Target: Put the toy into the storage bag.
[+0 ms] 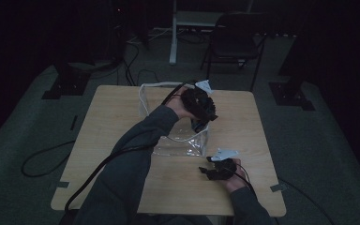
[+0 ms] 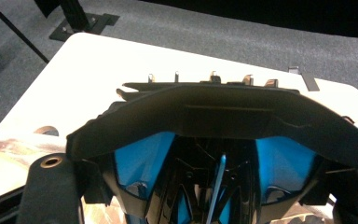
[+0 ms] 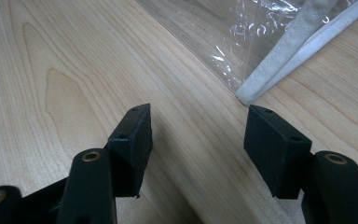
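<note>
A clear plastic bag [image 1: 180,143] with white edging lies open at the middle of the wooden table [image 1: 112,122]. My left gripper [image 1: 201,117] hangs over the bag's right side, shut on a black and blue plastic object [image 1: 199,124]. In the left gripper view that object [image 2: 214,116] sits wide between the jaws and hides my left gripper [image 2: 205,186] fingertips. My right gripper [image 1: 205,172] rests low near the table's front, just in front of the bag. In its own view my right gripper [image 3: 198,140] is open and holds nothing, with the bag's white-edged corner [image 3: 279,60] just ahead.
A dark folding chair [image 1: 234,37] and a white table leg [image 1: 173,33] stand beyond the table. Black stand bases [image 1: 68,84] [image 1: 290,93] flank its far corners. Cables [image 1: 42,159] trail over the grey carpet. The room is dim.
</note>
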